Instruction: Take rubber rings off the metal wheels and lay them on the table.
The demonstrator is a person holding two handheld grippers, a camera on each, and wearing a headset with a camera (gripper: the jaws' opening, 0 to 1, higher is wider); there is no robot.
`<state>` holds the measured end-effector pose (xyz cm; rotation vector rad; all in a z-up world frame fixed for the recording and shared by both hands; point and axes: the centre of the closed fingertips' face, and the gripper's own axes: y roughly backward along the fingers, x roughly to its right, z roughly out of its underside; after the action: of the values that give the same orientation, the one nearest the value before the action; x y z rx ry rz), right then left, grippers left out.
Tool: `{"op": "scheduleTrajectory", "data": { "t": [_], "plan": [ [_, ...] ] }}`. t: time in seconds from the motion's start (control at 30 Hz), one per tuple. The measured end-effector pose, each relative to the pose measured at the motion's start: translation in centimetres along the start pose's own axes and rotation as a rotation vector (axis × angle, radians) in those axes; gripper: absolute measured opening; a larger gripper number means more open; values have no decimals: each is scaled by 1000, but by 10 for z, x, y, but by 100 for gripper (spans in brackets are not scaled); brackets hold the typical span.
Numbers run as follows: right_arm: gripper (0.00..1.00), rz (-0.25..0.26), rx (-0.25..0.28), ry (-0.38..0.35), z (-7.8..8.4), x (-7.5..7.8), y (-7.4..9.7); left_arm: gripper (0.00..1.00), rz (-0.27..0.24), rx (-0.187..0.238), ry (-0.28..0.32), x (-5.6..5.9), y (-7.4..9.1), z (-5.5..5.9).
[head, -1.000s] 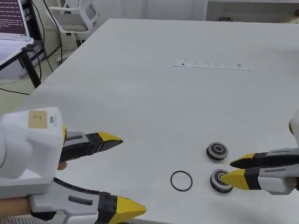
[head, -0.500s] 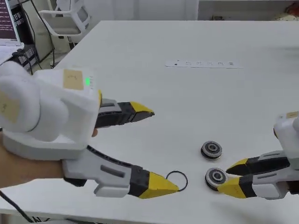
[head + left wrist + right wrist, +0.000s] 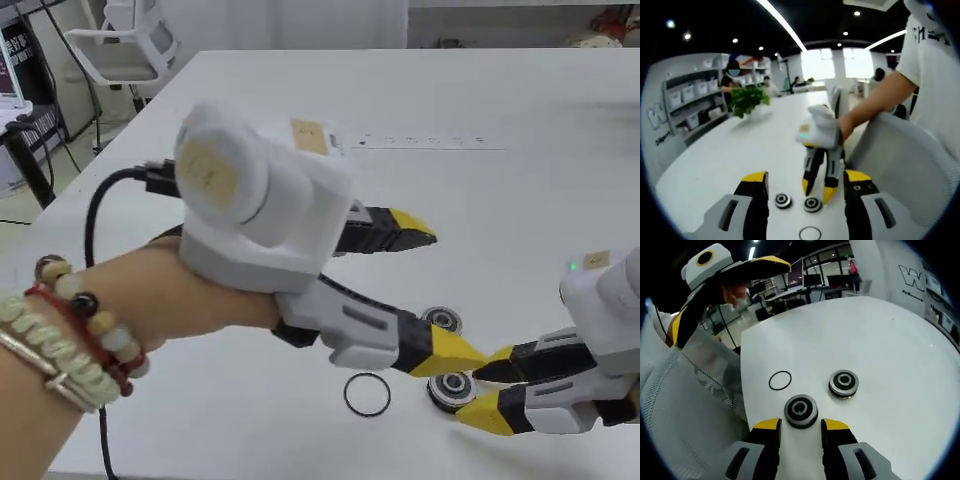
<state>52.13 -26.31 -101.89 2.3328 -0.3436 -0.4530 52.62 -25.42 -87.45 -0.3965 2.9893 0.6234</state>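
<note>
At the wheel [image 3: 801, 411], right gripper [image 3: 801, 423] jaws part-open (empty).

My left gripper [image 3: 460, 297] has come from the near left part of the table [image 3: 520, 200] across to the two wheels. Its lower tip now hangs just beside the tips of my right gripper [image 3: 470, 393], above the near wheel [image 3: 450, 388], and this jaw hides a part of the far wheel [image 3: 440, 320]. My left wrist [image 3: 150, 300] with its bead bracelets [image 3: 70, 340] has come into the head view.

Left tool [image 3: 460, 297] spread wide, right tool [image 3: 468, 393] parted
</note>
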Motion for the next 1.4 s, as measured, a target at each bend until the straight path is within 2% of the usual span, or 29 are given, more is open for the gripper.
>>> {"op": "scheduleTrajectory", "data": {
  "t": [0.17,0.2,0.27,0.3,0.37,0.47,0.5,0.57,0.8,0.97,1.13,1.23,1.3,1.33,1.4],
  "plan": [
    [28,9,0,6,1,3,0,54,8,15,-1,-5,-23,10],
    [28,11,2,7,1,4,0,52,11,25,22,-7,-29,16],
    [27,15,2,9,1,4,1,49,-2,18,65,-10,-38,29],
    [27,16,1,11,1,4,1,47,-8,11,67,-11,-40,35],
    [26,19,1,14,2,5,1,42,-57,0,66,-16,-43,49],
    [26,23,3,14,2,7,2,37,-68,-13,79,-11,-43,65],
    [26,23,4,13,1,7,2,37,-51,-31,86,-6,-43,72],
    [26,23,5,9,2,7,2,37,-18,-79,51,2,-44,82],
    [26,22,0,10,2,7,2,32,-8,-106,43,10,-55,96],
    [25,22,-1,20,3,7,1,30,-18,-121,52,9,-60,103],
    [23,23,-7,44,4,7,1,22,-31,-131,51,6,-60,105],
    [21,25,-9,53,4,7,1,21,-30,-132,67,7,-60,107],
    [21,25,-10,60,4,6,0,20,-15,-164,57,12,-61,114],
    [20,25,-11,65,4,6,0,19,-17,-139,65,11,-63,112],
    [20,21,-12,74,4,5,-1,17,-11,-146,101,11,-64,115]
  ]
}}
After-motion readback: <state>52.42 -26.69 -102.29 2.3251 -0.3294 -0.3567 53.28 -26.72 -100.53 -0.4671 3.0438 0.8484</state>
